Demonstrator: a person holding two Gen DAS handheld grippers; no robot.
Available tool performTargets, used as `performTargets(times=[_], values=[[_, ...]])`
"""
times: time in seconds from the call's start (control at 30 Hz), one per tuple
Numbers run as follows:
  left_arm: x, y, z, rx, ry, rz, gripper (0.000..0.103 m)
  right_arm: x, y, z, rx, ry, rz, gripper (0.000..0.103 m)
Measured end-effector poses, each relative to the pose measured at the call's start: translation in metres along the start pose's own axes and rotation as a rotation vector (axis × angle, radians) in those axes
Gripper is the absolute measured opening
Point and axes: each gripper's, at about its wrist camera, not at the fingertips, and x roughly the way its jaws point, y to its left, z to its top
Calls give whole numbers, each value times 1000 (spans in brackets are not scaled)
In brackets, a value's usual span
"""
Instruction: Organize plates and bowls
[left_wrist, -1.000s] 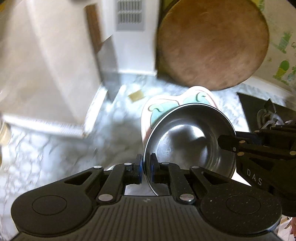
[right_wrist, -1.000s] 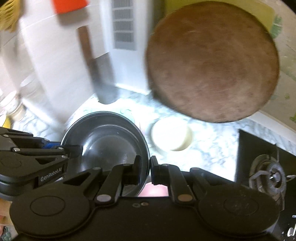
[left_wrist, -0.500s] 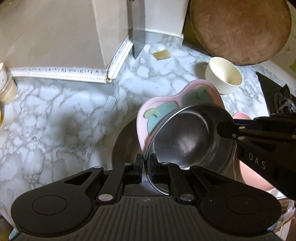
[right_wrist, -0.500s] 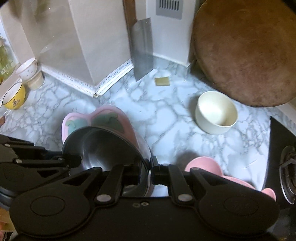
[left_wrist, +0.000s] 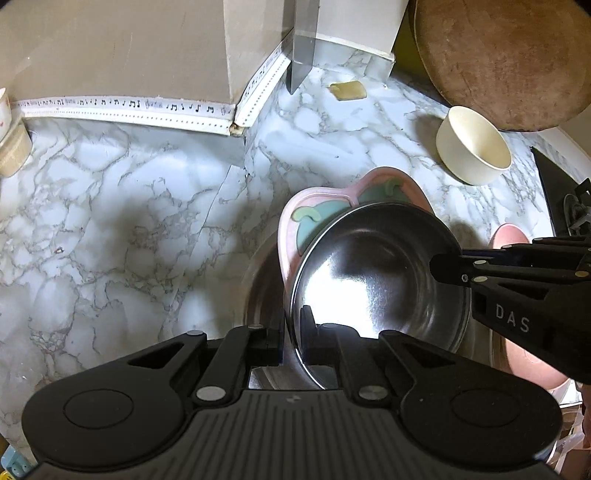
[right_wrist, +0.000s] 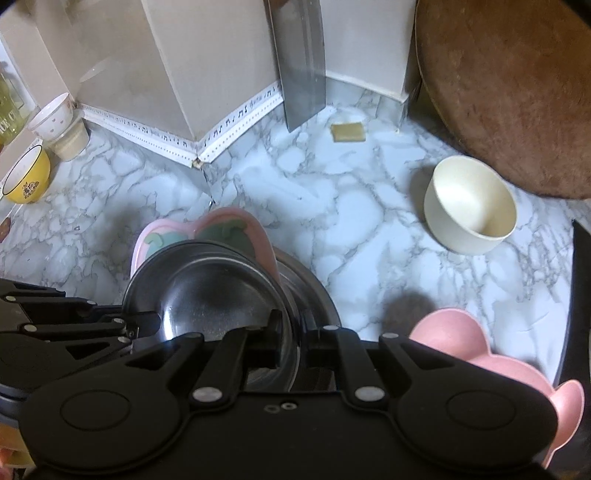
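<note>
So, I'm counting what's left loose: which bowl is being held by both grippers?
The steel bowl: the left gripper and right gripper each pinch its rim. The cream bowl and yellow bowl sit untouched on the marble counter.

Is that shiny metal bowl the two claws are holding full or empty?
Empty. The metal bowl shows only its bare, shiny inside, with light glinting off the bottom. Both grippers pinch its rim.
</note>
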Motion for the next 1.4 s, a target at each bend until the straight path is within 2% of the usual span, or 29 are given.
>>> performTargets(times=[0.33, 0.5, 0.77, 1.0, 1.07, 1.13, 1.4], values=[[7, 6, -4, -7, -26, -13, 7, 9, -6, -5, 24, 7, 44, 12], [0, 12, -2, -13, -63, -46, 7, 3, -12, -6, 37, -21, 80, 12], [-9, 19, -4, -17, -68, -95, 8, -8, -13, -9, 18, -36, 87, 13], [-7, 23, -20, -18, -55, -123, 21, -10, -11, -22, -15, -42, 82, 14], [-3, 22, -26, -18, -50, -132, 34, -9, -11, -26, -13, -36, 88, 14], [-1, 22, -31, -27, -51, -146, 42, -5, -12, -29, -7, -19, 97, 15], [11, 14, -38, -18, -64, -128, 42, 8, -13, -38, 30, -19, 108, 17]])
